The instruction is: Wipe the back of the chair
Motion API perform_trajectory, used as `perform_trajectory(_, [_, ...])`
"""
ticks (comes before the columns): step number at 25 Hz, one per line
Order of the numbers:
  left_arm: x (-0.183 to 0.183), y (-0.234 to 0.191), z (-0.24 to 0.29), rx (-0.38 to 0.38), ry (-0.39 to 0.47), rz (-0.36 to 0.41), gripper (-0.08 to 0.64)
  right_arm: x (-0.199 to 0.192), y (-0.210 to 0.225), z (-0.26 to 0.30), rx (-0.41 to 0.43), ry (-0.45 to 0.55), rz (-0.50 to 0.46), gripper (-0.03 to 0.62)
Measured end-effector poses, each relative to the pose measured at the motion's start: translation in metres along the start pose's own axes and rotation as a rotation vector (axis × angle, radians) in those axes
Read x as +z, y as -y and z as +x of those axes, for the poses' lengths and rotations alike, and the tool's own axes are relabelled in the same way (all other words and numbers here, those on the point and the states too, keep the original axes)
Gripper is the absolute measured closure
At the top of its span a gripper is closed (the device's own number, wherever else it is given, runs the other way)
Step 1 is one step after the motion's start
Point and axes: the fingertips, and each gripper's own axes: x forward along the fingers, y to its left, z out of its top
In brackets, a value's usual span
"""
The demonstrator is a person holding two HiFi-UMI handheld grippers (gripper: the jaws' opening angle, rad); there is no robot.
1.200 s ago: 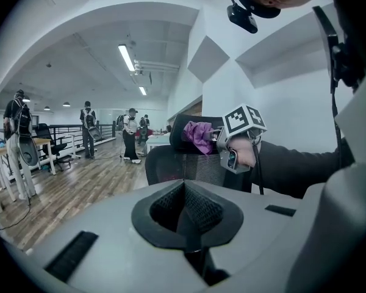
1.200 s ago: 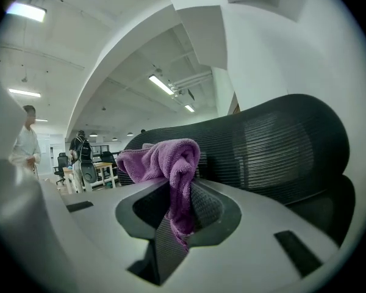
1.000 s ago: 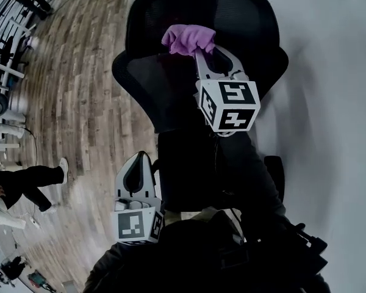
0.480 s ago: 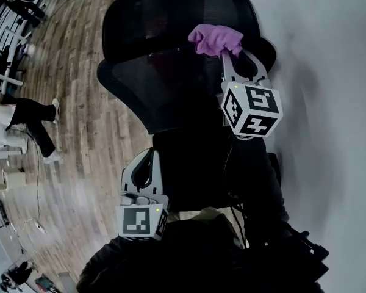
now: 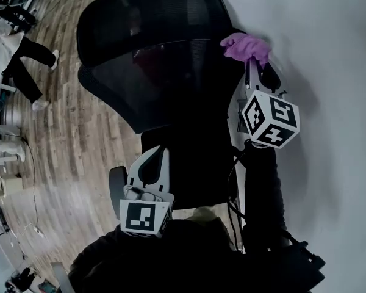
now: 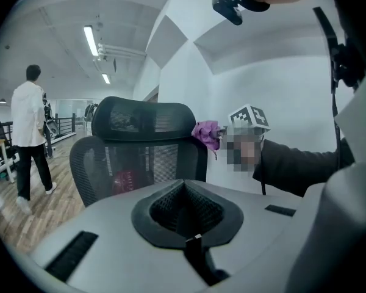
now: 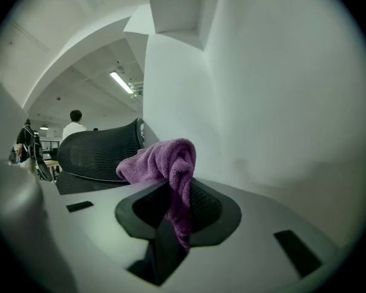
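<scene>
Head view: the right gripper [image 5: 254, 66] grips the purple cloth [image 5: 245, 46] at the upper right corner of the chair back [image 5: 152, 84], evidently placed for wiping that edge. The left gripper [image 5: 151, 171] hangs idle near the bottom edge.

Left gripper view: jaws together and empty. The backrest stands upright, its rear toward the person.

Right gripper view: the bunched cloth droops between the jaws.

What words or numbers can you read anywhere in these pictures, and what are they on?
No words or numbers can be read anywhere.
The cube on the left gripper and the cube on the right gripper show only black-and-white square patterns, not letters.
A pinkish-red patch seen through the chair mesh in the left gripper view might be a label, but it is too blurred to read.
</scene>
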Motion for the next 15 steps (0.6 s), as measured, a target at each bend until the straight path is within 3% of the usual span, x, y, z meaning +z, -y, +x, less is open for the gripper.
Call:
perform_trajectory(7, [-0.004,0.020,0.015,-0.041,-0.018,0.007,0.556,-0.009,0.041,-0.012,-0.084,-0.001,0.022,0.511])
perform_trajectory(15, [-0.009,0.007,0.020,-0.022,-0.029,0.020,0.557,-0.025,0.045,0.006,-0.105,-0.023,0.035,0.511])
